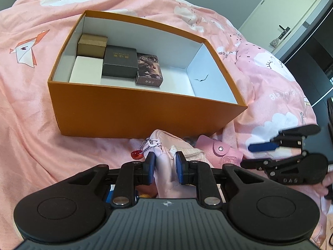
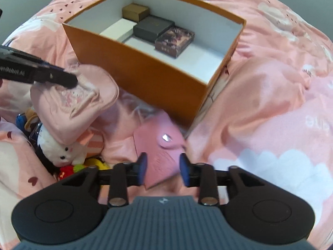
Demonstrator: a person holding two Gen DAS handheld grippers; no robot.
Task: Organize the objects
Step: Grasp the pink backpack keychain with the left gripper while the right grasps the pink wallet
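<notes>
An orange box (image 1: 133,112) (image 2: 145,70) stands open on the pink bed. Inside it sit a brown box (image 1: 91,45), a white box (image 1: 86,71), a black box (image 1: 120,63) and a patterned card box (image 1: 148,69). My left gripper (image 1: 165,167) is shut on a pale pink pouch (image 1: 166,162) with a red charm (image 1: 136,154); the pouch also shows in the right wrist view (image 2: 72,102). My right gripper (image 2: 163,170) has its jaws around a pink snap wallet (image 2: 160,148) (image 1: 220,152), apart from its sides.
A white plush toy (image 2: 62,152) and several small colourful items (image 2: 70,169) lie at the left by the pouch. Rumpled pink bedding (image 1: 31,104) surrounds the box. A door (image 1: 281,16) is at the far right.
</notes>
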